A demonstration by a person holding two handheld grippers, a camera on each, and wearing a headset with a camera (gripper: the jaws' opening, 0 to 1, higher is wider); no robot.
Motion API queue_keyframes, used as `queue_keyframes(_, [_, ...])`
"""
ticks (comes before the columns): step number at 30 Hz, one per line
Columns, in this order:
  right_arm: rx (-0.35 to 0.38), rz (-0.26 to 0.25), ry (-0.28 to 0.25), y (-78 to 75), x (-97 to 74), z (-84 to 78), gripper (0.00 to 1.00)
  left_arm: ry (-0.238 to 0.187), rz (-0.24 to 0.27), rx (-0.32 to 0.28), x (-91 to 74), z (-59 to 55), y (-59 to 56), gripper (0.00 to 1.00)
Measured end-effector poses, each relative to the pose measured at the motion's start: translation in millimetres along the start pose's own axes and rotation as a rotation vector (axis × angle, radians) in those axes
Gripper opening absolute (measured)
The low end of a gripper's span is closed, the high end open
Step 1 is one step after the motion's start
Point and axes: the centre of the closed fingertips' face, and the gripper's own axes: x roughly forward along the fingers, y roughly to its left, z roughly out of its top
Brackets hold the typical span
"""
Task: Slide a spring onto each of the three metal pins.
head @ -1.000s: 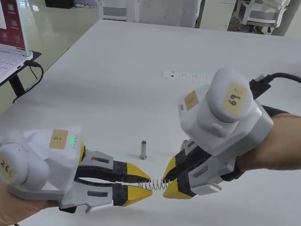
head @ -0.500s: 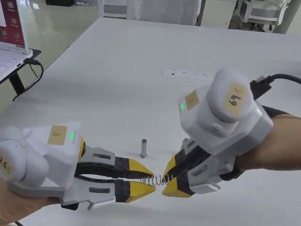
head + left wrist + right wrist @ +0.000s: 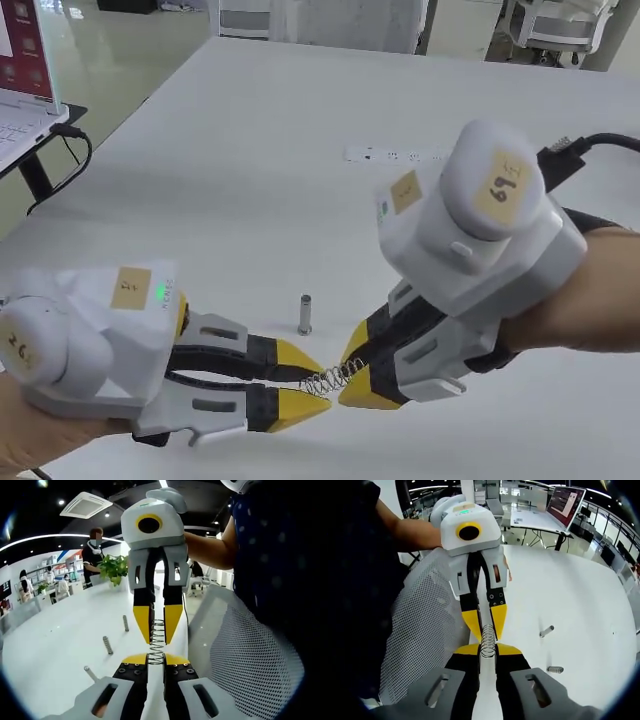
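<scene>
Where the two grippers meet tip to tip, low over the near part of the white table [image 3: 250, 150], you hold one spring [image 3: 331, 378] between them.

Left gripper [image 3: 318, 389]: jaws pinched onto the spring's left end, yellow tips nearly together.

Right gripper [image 3: 351, 377]: jaws clamped on the other end, body angled down from the upper right.

Spring: in the head view it rises slightly from left to right, coils evenly spaced. In each gripper view it runs straight from that view's own yellow tips into the tips of the opposite gripper.

Pins: one bare metal pin [image 3: 305, 315] stands upright on the table just behind the spring, apart from both grippers. In the left gripper view, a ribbed upright piece [image 3: 107, 645] stands near it; you cannot tell whether it is a pin carrying a spring. A small tilted piece [image 3: 88, 670] lies beside that, too small to identify.

Background: a power strip [image 3: 395, 157] lies farther back on the table, and a laptop [image 3: 20, 90] sits off the table's left side.
</scene>
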Motion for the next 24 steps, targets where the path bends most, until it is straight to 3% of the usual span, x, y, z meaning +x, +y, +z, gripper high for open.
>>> queue_keyframes(24, [-0.059,0.015,0.057,2.4,0.9,11.0,0.08,0.019,-0.038,-0.007,5.1,-3.9,-3.9,0.03])
